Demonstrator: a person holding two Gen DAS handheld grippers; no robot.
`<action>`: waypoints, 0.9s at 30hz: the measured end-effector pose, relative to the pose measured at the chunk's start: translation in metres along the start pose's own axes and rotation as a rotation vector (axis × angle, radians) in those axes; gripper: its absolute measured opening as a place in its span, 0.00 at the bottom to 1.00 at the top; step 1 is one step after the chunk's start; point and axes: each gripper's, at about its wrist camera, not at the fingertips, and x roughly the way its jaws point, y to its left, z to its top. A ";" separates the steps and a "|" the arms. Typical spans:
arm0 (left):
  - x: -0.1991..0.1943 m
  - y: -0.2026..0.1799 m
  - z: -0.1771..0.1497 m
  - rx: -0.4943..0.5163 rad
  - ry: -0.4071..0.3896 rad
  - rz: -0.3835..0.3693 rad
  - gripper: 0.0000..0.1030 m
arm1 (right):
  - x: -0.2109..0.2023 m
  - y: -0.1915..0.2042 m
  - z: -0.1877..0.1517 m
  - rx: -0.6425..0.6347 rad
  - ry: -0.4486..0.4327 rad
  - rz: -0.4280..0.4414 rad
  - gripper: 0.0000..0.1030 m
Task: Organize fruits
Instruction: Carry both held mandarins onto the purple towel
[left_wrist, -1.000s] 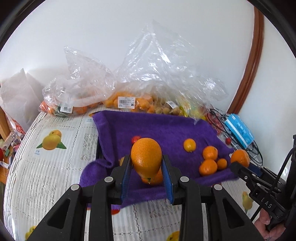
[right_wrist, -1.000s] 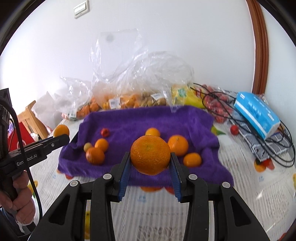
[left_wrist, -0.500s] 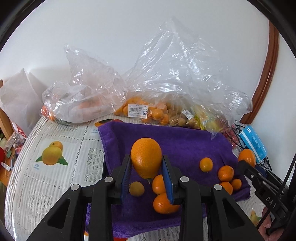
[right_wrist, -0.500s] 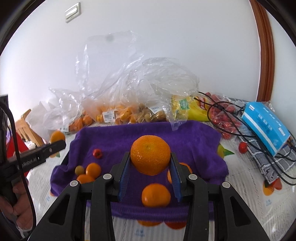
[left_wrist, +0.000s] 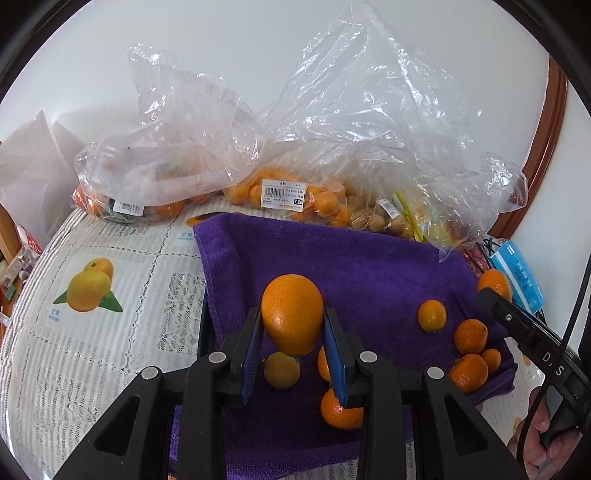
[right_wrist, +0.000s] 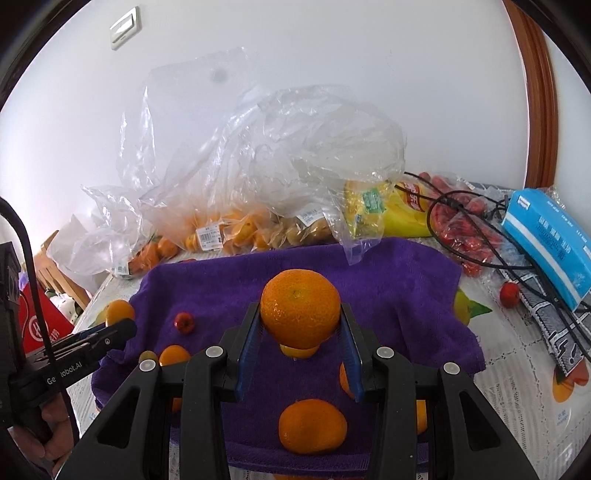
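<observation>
Left claw (left_wrist: 292, 345) clamps a smooth, egg-shaped orange (left_wrist: 291, 313).

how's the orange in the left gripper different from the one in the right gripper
The left gripper holds an egg-shaped orange, taller than wide; the right gripper holds a rounder, squatter orange. The right one shows a small dimple on top facing the camera; the left one shows smooth peel. Both are bright orange, clamped between blue pads above the purple towel.

Your left gripper (left_wrist: 292, 352) and right gripper (right_wrist: 301, 352) are black, with blue pads, silver screws and black cables.
</observation>
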 end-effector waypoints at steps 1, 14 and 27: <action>0.001 0.000 0.000 0.001 0.000 0.003 0.30 | 0.001 0.000 0.000 -0.002 0.001 -0.003 0.39; 0.007 0.005 -0.001 -0.024 0.015 -0.014 0.30 | 0.015 -0.004 -0.002 -0.014 0.044 -0.023 0.39; 0.014 0.001 -0.003 -0.012 0.044 -0.015 0.30 | 0.028 0.007 -0.013 -0.079 0.098 -0.046 0.39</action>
